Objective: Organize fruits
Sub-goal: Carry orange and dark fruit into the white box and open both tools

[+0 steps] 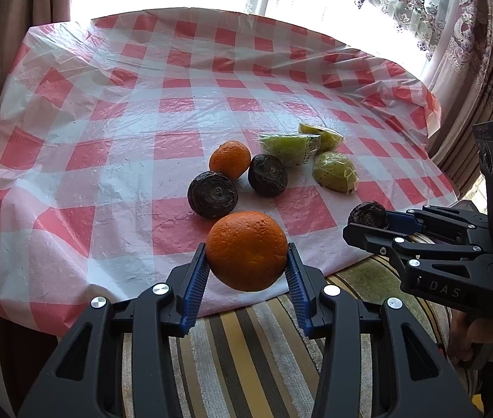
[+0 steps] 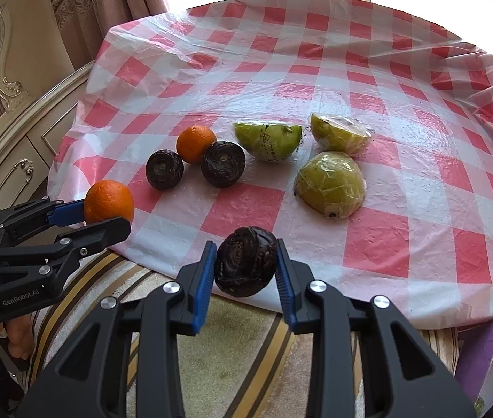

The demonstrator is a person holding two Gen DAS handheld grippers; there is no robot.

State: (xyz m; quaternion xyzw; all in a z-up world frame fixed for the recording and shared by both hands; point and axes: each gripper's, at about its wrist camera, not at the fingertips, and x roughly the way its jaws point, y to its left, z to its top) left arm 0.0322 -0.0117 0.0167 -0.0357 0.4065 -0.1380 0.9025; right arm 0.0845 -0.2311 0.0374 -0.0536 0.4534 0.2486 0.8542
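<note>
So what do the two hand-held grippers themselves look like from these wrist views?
Both match: the left hand-held gripper and right hand-held gripper are black plastic linkage frames with silver round pivot screws and blue ribbed finger pads. White lettering marks the bodies, reading "GenRobot.AI" on the left one and "DAS" on the right one. No cables or sleeves are visible.

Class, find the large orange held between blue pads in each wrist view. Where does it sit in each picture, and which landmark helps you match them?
Left wrist view: the round large orange sits bottom centre, clamped in the left hand-held gripper.
Right wrist view: it sits at the left edge, held over the table's near edge.
Shared landmark: the small orange touching a dark wrinkled fruit.
</note>
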